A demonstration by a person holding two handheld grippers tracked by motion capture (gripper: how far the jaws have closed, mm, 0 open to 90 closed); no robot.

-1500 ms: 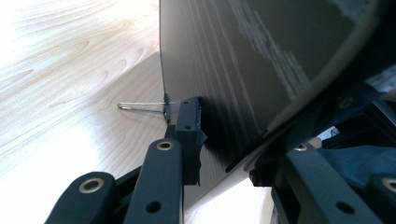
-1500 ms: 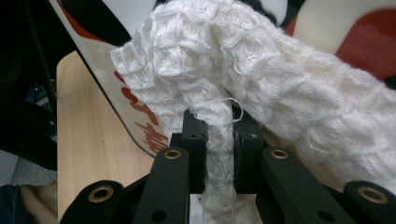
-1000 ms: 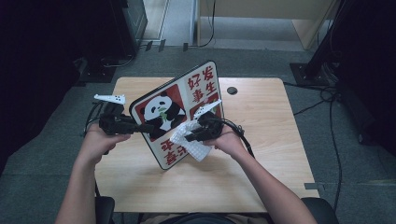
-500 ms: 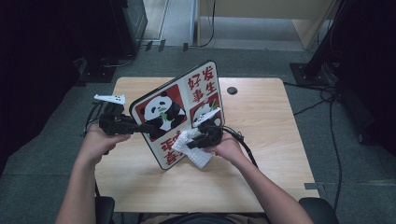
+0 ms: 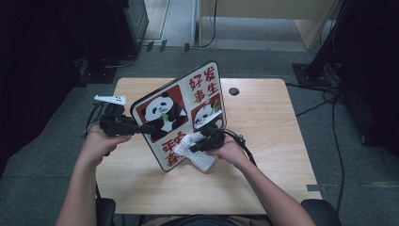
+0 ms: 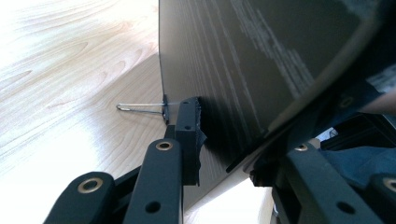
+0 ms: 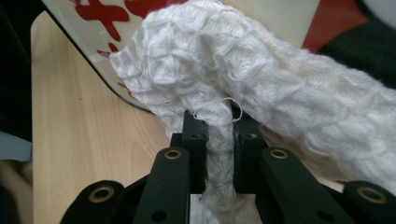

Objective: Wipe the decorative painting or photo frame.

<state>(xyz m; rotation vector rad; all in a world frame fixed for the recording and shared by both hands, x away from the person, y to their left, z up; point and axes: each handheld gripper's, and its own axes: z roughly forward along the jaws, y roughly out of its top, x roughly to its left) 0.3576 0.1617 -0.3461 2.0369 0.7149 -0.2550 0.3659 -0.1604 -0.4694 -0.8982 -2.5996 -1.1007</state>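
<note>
Wooden table [image 5: 263, 183] serves as the base on which a panda-printed board [image 5: 179, 113] is stood on its lower edge, tilted, near the middle and slightly to the left. The board is clamped at its left edge by the left gripper [image 5: 141, 128]; in the left gripper view its jaws are seen closed on the dark back [image 6: 243, 70] of the panel, one pad [image 6: 189, 126] pressed flat against it. A white waffle-weave cloth [image 5: 195, 149] is pinched tightly in the closed right gripper [image 5: 200, 143], a twisted strand of cloth [image 7: 219, 140] being squeezed between the jaws, and the bunched fabric is laid against the lower right part of the printed face.

Wiping of the board's front appears to be the step in hand, with the panel steadied from the left. The next move is judged to call for the cloth being drawn across the remaining printed surface with light pressure, so that the upright board is not tipped or slid out of the clamp.

Compared with a second ago, the cloth and right gripper are found lower on the board, nearer the table, while the board and left gripper are unchanged.
</note>
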